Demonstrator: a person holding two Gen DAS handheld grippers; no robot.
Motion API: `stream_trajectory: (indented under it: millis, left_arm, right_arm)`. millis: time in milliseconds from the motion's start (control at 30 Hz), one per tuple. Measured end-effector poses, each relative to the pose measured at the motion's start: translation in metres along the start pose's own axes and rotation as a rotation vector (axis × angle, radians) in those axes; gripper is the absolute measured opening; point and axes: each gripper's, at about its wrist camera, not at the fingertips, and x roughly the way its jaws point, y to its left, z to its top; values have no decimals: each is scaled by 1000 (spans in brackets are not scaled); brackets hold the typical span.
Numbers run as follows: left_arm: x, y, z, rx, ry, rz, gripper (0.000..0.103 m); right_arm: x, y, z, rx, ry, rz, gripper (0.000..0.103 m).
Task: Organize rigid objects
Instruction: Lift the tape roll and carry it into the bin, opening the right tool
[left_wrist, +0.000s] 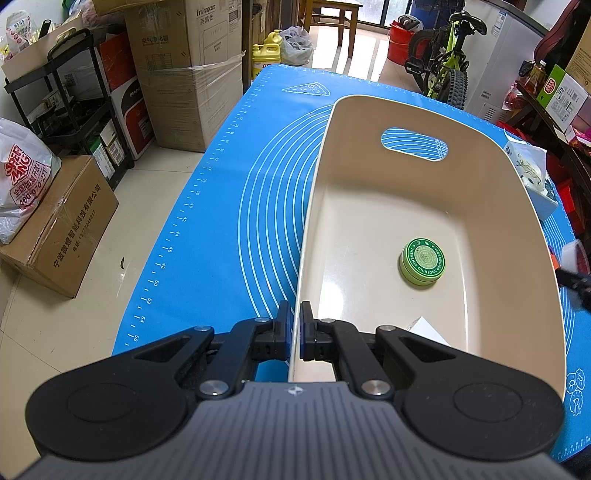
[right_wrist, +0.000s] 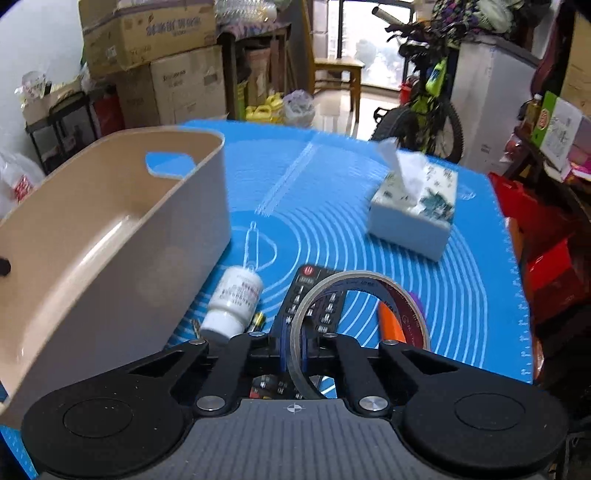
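Note:
A beige plastic bin (left_wrist: 480, 236) stands on the blue mat (left_wrist: 229, 236), and my left gripper (left_wrist: 294, 325) is shut on its near left rim. Inside the bin lie a round green ointment tin (left_wrist: 423, 261) and a white item's corner (left_wrist: 424, 328). In the right wrist view the bin (right_wrist: 92, 236) is at the left. My right gripper (right_wrist: 293, 328) is shut on the wall of a tape roll (right_wrist: 369, 291), which is tilted above a black remote (right_wrist: 314, 295). A white pill bottle (right_wrist: 234, 302), a battery (right_wrist: 257, 320) and an orange item (right_wrist: 390, 325) lie beside it.
A tissue box (right_wrist: 413, 210) stands on the mat at the far right. Around the table are stacked cardboard boxes (left_wrist: 184, 70), a black shelf (left_wrist: 74, 103), a bicycle (left_wrist: 447, 55) and red bags (right_wrist: 546, 266) by the mat's right edge.

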Motion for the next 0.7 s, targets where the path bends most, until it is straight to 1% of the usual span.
stream_trajectory:
  millis: [133,267,367,433,633,700]
  left_arm:
    - [0,0,0,0,0,1,5]
    - [0,-2,0,0,0,4,5]
    - [0,-3,0,-2,2,2,5]
    - [0,-4,1,-4,3,2,5]
    - [0,-5,1,-1,2,3,5]
    - [0,-4,1,1,2,5,5]
  right_arm:
    - [-18,-2,7,35,-68,1,18]
    - [-39,5,17,34,-135,2,18]
    - [-54,14,26,50,-193,32,18]
    - [-61,23,33,36,-222,45,18]
    - [-76,58,53,-33,-276,115,18]
    - [-77,69,61,-45,-281,144,18]
